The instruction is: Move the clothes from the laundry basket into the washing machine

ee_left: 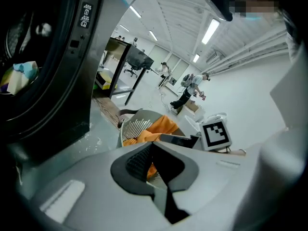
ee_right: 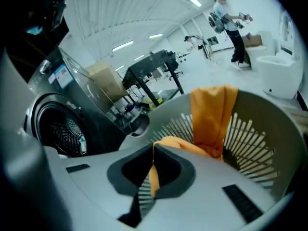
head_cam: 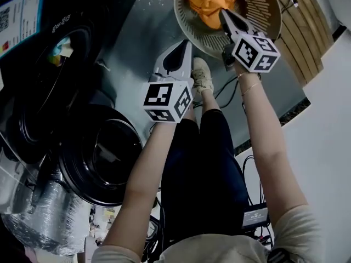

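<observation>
Right tongs [ee_right: 153, 150] pinching orange cloth [ee_right: 211, 114], over basket [ee_right: 274, 124]

Wooden planks [head_cam: 310, 33], cardboard box [ee_right: 103, 81], black table [ee_right: 154, 64], distant person [ee_right: 233, 28]

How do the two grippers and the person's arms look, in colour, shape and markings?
Both the left gripper and the right gripper have light grey, tapering shells with black pads inside. Each carries a white cube with black square markers. The arms are bare below short, pale sleeves; a thin bracelet circles the right wrist.
</observation>
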The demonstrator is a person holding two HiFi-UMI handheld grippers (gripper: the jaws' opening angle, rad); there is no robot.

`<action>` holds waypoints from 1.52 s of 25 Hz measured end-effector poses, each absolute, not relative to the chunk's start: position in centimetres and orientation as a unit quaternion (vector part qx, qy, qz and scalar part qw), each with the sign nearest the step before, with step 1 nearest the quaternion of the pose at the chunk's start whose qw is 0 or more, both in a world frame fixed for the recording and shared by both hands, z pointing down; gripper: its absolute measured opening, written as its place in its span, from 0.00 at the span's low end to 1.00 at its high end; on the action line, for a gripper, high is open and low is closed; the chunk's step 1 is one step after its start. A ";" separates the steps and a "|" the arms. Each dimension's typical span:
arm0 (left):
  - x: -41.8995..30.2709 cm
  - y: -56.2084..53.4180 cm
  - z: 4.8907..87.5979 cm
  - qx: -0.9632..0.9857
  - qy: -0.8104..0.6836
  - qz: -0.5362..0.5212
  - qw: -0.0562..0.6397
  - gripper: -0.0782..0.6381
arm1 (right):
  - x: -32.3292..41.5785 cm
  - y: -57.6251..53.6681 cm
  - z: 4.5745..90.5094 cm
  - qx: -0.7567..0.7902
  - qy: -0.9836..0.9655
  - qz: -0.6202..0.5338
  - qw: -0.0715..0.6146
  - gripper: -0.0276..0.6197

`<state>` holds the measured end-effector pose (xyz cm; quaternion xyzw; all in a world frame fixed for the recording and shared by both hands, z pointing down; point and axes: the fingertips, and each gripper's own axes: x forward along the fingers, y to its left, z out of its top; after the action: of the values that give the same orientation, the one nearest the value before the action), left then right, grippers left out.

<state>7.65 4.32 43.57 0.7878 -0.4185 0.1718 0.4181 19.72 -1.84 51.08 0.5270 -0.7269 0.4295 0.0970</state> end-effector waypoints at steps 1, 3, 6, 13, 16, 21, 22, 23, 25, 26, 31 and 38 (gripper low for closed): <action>7.9 4.5 43.1 0.791 -0.413 0.169 0.419 0.12 | 19.3 -1.4 49.1 0.520 -0.739 0.417 0.093 0.06; 8.5 4.9 42.4 0.798 -0.401 0.170 0.416 0.12 | 18.3 -0.8 45.1 0.503 -0.764 0.396 0.084 0.06; 9.7 4.4 41.0 0.819 -0.379 0.170 0.396 0.15 | 16.9 -0.3 40.0 0.469 -0.799 0.369 0.076 0.06; 11.0 3.4 36.6 0.879 -0.326 0.223 0.267 0.51 | 13.2 2.0 30.9 0.379 -0.859 0.338 0.062 0.06; 11.0 3.2 35.7 0.890 -0.318 0.273 0.177 0.51 | 11.4 3.0 28.4 0.334 -0.882 0.327 0.060 0.06; 10.7 2.4 34.8 0.895 -0.323 0.289 0.105 0.32 | 9.8 3.4 27.5 0.297 -0.890 0.344 0.037 0.06; 10.7 2.6 34.7 0.894 -0.320 0.302 0.080 0.23 | 9.9 3.3 27.6 0.298 -0.887 0.351 0.031 0.06; 10.6 2.8 34.6 0.894 -0.319 0.307 0.069 0.21 | 10.0 3.1 27.8 0.300 -0.886 0.352 0.028 0.06; 10.0 2.6 34.1 0.894 -0.333 0.285 0.097 0.16 | 10.6 2.4 28.1 0.312 -0.885 0.345 0.026 0.06; 9.4 2.2 33.8 0.891 -0.347 0.266 0.121 0.16 | 10.9 2.2 28.5 0.319 -0.884 0.340 0.030 0.07; 4.9 0.4 33.2 0.860 -0.417 0.233 0.180 0.15 | 13.4 2.1 32.3 0.372 -0.859 0.346 0.056 0.10; -0.2 -1.2 32.7 0.827 -0.480 0.205 0.207 0.15 | 14.8 3.0 44.8 0.398 -0.803 0.409 0.171 0.44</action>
<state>-0.15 -1.17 32.67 0.8271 -0.4804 0.2054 0.2072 14.83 2.99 44.84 0.3978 -0.8032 0.4090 0.1714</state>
